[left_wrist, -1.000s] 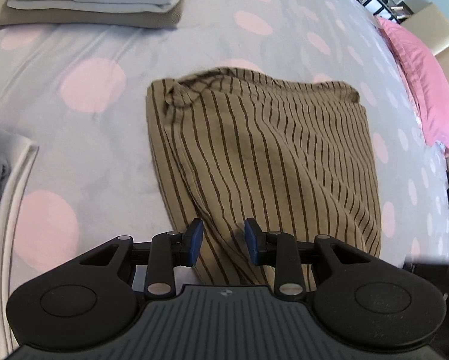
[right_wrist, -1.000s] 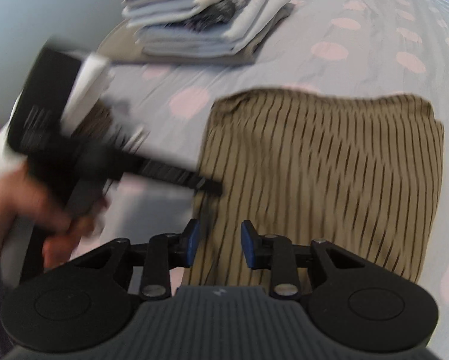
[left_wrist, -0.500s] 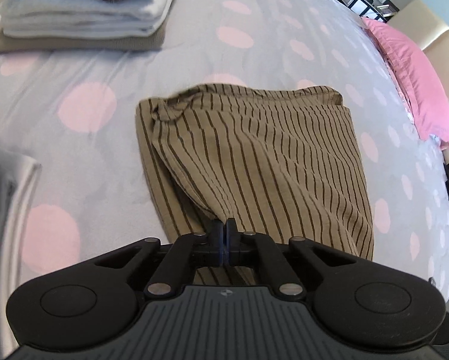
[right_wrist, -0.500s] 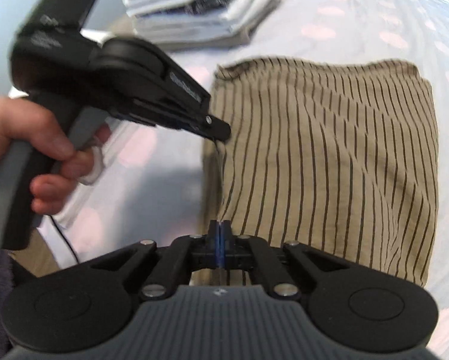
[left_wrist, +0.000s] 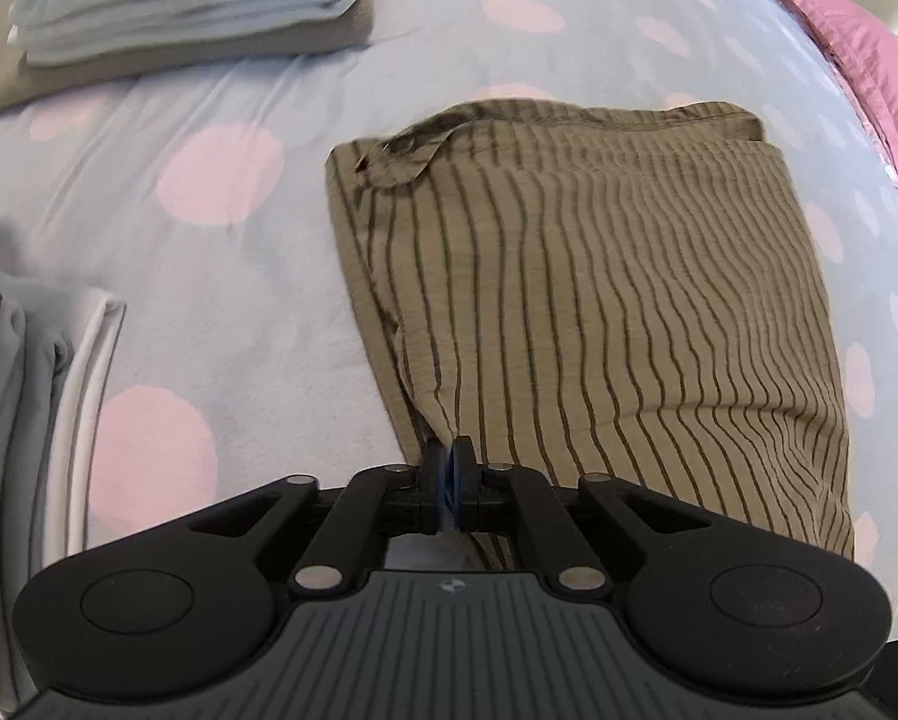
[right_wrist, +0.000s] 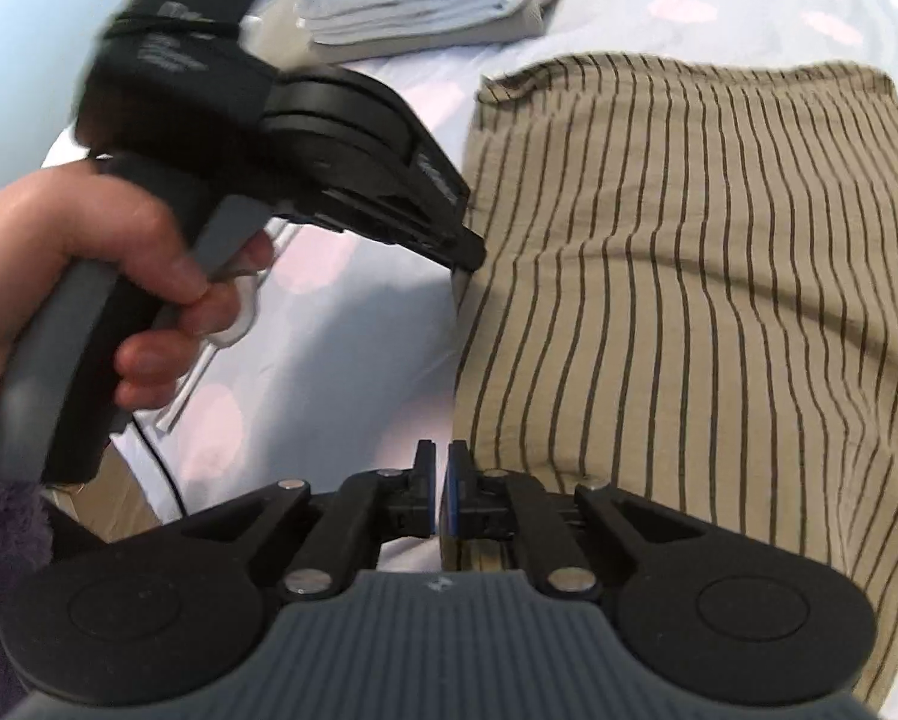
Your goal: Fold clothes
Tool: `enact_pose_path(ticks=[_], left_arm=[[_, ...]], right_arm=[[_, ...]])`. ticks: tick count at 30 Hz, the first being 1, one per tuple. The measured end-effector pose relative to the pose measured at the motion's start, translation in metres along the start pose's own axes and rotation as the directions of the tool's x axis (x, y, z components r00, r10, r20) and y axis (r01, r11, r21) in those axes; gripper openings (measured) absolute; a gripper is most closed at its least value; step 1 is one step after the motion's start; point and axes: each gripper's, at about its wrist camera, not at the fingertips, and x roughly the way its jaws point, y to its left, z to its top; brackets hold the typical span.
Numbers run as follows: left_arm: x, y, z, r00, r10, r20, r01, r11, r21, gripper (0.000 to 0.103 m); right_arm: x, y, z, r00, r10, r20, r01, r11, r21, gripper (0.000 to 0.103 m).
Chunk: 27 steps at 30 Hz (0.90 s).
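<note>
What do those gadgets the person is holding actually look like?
Each gripper, left and right, is matte black plastic with a ribbed grey top, round side discs, silver screws and blue finger pads. The left hand grips a grey-and-black pistol handle; a fuzzy purple sleeve shows.

Bed [left_wrist: 221,276], pink-dotted sheet: striped garment [left_wrist: 629,312], folded stack [left_wrist: 197,6], pink pillow [left_wrist: 857,60].
</note>
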Motion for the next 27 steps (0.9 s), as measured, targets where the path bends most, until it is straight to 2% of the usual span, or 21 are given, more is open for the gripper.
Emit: enact_pose_path(ticks=[2, 4, 8, 11, 13, 15, 17, 20, 27], left_arm=[[-0.009, -0.005, 0.000, 1.000, 0.002, 0.026, -0.002, 1.000, 0.019, 0.004], [-0.018, -0.008, -0.004, 0.998, -0.017, 0.057, 0.015, 0.999, 0.030, 0.015], [-0.037, -0.028, -0.020, 0.992, -0.077, 0.105, 0.063, 0.990, 0.127, 0.017], [-0.047, -0.050, -0.039, 0.986, -0.130, 0.105, 0.104, 0.969, 0.224, 0.017], [-0.051, -0.063, -0.055, 0.983, -0.155, 0.098, 0.125, 0.958, 0.256, 0.017], [-0.053, -0.072, -0.071, 0.983, -0.169, 0.070, 0.146, 0.957, 0.251, 0.017], [-0.054, -0.077, -0.087, 0.981, -0.191, 0.042, 0.176, 0.957, 0.229, 0.018], [-0.052, -0.081, -0.111, 0.975, -0.222, 0.001, 0.219, 0.962, 0.162, 0.021], [-0.040, -0.081, -0.146, 0.968, -0.243, -0.066, 0.243, 0.970, -0.013, 0.025]], right_arm=[[-0.017, 0.001, -0.005, 1.000, -0.010, 0.028, 0.011, 0.999, -0.046, 0.018], [-0.036, -0.003, -0.011, 0.998, -0.029, 0.053, 0.034, 0.995, -0.090, 0.023], [-0.073, -0.027, -0.026, 0.995, -0.057, 0.083, 0.067, 0.990, -0.127, 0.023], [-0.092, -0.046, -0.041, 0.991, -0.107, 0.084, 0.120, 0.978, -0.170, 0.023], [-0.101, -0.058, -0.052, 0.986, -0.143, 0.083, 0.157, 0.968, -0.194, 0.023], [-0.108, -0.068, -0.066, 0.985, -0.156, 0.074, 0.168, 0.966, -0.198, 0.023], [-0.114, -0.074, -0.080, 0.986, -0.153, 0.067, 0.163, 0.967, -0.196, 0.030], [-0.118, -0.077, -0.103, 0.986, -0.157, 0.059, 0.165, 0.966, -0.200, 0.032], [-0.101, -0.078, -0.143, 0.976, -0.219, 0.021, 0.218, 0.954, -0.208, 0.035]])
